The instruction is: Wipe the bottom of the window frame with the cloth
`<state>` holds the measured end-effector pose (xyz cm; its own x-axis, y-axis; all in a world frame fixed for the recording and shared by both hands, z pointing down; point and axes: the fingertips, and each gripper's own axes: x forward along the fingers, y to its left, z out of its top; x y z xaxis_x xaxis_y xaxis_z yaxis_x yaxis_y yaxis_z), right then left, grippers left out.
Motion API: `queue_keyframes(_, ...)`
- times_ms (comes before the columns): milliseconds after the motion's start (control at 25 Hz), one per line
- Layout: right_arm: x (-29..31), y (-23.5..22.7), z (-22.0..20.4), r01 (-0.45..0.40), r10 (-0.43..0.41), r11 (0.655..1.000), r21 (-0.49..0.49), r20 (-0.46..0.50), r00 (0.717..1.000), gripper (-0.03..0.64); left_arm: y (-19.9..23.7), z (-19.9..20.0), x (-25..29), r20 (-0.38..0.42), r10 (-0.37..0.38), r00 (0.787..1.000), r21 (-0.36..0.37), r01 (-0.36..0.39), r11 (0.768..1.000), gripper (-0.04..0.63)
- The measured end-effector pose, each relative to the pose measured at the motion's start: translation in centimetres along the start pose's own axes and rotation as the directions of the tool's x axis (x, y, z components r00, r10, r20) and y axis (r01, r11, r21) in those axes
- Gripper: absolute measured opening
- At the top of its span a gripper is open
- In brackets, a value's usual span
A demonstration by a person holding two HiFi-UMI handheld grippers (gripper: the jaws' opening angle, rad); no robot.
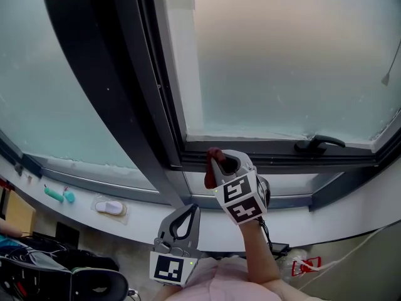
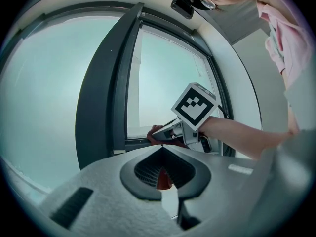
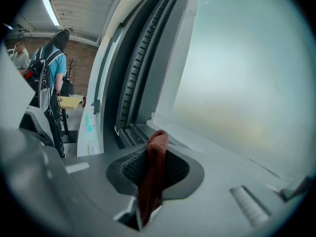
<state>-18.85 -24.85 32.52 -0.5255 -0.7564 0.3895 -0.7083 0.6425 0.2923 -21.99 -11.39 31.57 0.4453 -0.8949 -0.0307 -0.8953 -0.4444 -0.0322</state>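
One cloth lengthwise between clenched fingers of the right gripper, tip toward the window frame; left gripper fingers closed.

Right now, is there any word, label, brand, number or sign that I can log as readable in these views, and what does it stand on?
No readable text in any view.
Right gripper and left gripper: their marker cubes carry only black-and-white squares, no letters or numbers.
White packet: too small to tell whether it bears any print.
Cloth in the right gripper's fingers: plain, no label showing.
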Motion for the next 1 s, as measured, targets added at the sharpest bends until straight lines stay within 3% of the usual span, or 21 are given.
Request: queue_keyframes(1000,-3.7,-4.9,-3.4,0.045,-0.044,0.998,0.05,-0.016,0.999,0.055,-4.9,0.4,2.1,0.009,-0.045,0.999,-0.012,0.045,0.999,0.0)
